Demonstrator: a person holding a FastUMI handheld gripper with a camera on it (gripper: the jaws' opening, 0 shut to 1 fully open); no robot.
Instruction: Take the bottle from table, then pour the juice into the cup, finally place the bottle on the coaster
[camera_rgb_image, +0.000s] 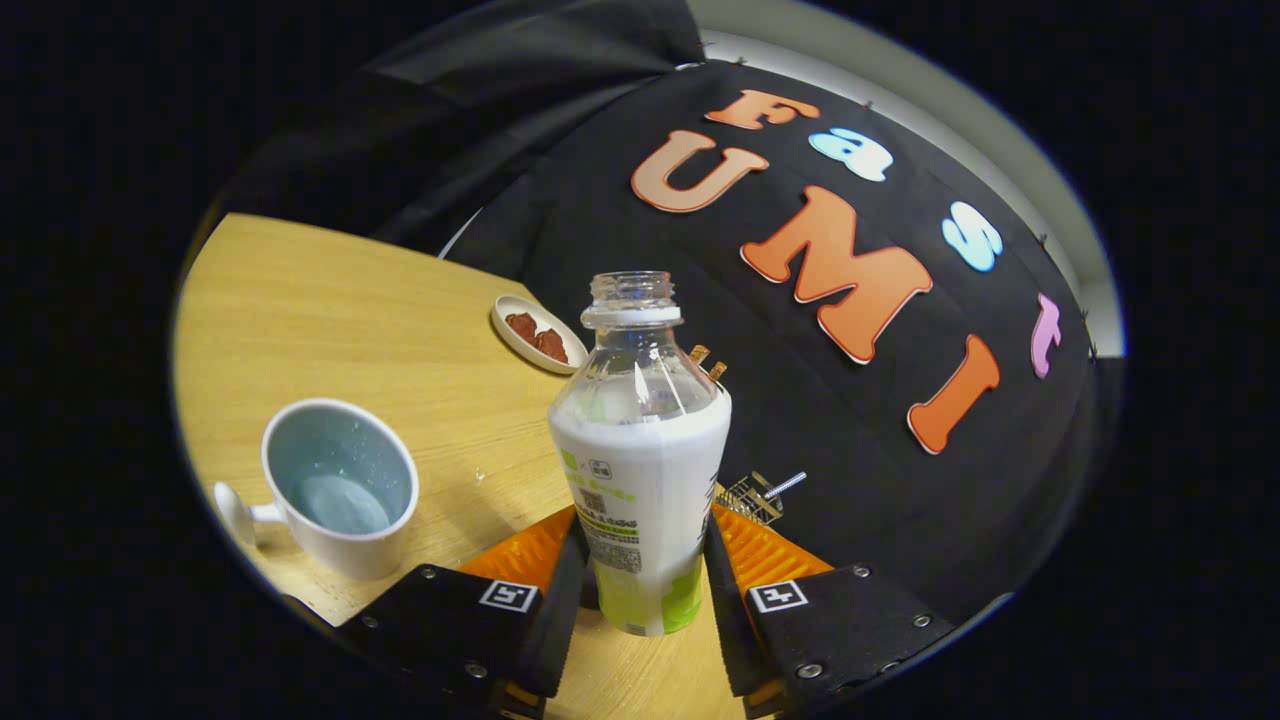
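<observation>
White-labelled bottle (640, 470) clamped between gripper (640, 590) fingers.

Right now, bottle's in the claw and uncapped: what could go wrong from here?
1. The bottle has no cap and the view is tilted; an early tip could spill before reaching the cup.
2. The claw grips low on the bottle, so it may swing.
3. The cup's handle faces away from the bottle; a bump could shove it.

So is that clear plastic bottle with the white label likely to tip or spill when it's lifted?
Probably easy to upset: the clear plastic bottle with the white label is tall and narrow. It has no cap, so tilting could spill. The thin plastic may flex where the tool has a finger on either side of its lower part.
</observation>
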